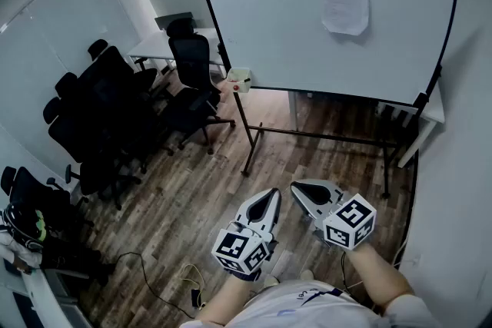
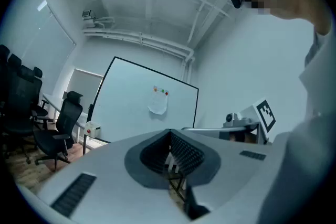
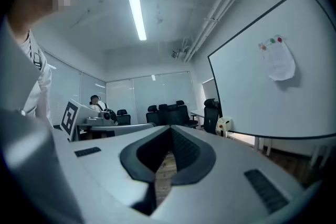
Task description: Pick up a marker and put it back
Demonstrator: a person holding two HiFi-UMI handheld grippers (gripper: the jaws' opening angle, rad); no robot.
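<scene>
1. Both grippers are hanging low at the bottom centre of the head view. The left gripper (image 1: 270, 197) and right gripper (image 1: 300, 188) are pinched fully together, carrying nothing.
2. No marker is showing plainly. It's probably sitting in the small white box (image 1: 241, 78) at the whiteboard's (image 1: 307, 11) left edge, well apart from both grippers.
3. I'm expecting a light, stiff, slick plastic cylinder, so gripping mid-barrel across the ribbed pads (image 2: 184, 152) looks safest.

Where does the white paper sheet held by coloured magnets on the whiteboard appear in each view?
Head view: white paper sheet, upper right, on the whiteboard.
Left gripper view: centre, slightly above the middle.
Right gripper view: right side, upper half.
Shared landmark: small white box with a red dot at the board's lower left corner.
</scene>
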